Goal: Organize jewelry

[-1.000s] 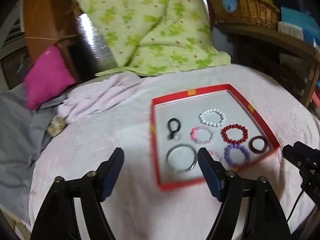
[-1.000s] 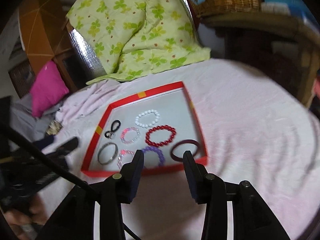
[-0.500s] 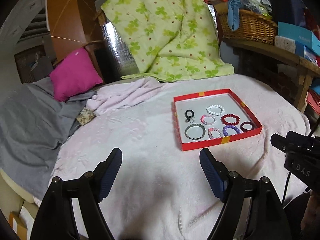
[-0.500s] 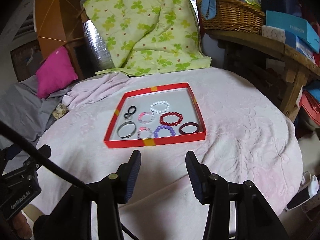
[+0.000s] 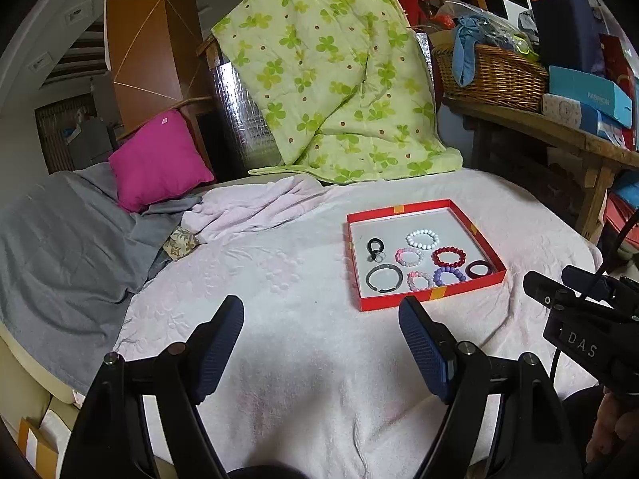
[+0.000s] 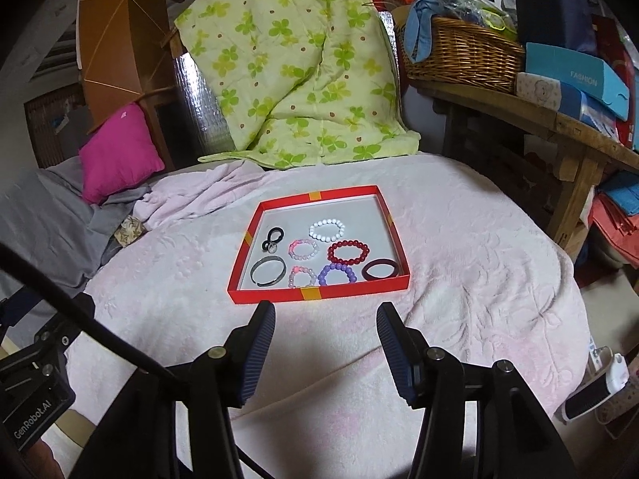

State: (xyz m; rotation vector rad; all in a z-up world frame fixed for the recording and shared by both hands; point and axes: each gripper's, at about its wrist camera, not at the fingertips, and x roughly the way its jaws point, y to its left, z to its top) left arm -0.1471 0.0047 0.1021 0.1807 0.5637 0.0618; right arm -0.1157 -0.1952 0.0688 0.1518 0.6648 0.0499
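Note:
A red tray (image 5: 433, 296) (image 6: 319, 294) sits on a pale pink blanket. Inside lie several bracelets: white beads (image 6: 327, 228), red beads (image 6: 348, 252), purple beads (image 6: 337, 274), two pink ones, a dark maroon bangle (image 6: 380, 269), a grey metal bangle (image 6: 268, 272) and a black hair tie (image 6: 272, 237). My left gripper (image 5: 321, 319) is open and empty, held above the blanket left of and nearer than the tray. My right gripper (image 6: 325, 325) is open and empty, just in front of the tray's near rim.
A green floral quilt (image 5: 331, 72) hangs behind the bed. A magenta pillow (image 5: 157, 159) and a grey sheet (image 5: 60, 239) lie to the left. A wooden bench (image 6: 519, 119) with a wicker basket (image 6: 463, 52) and boxes stands at the right.
Both grippers have pulled back and up from the tray, which now looks smaller and farther. The jewelry has not moved. Both stay open.

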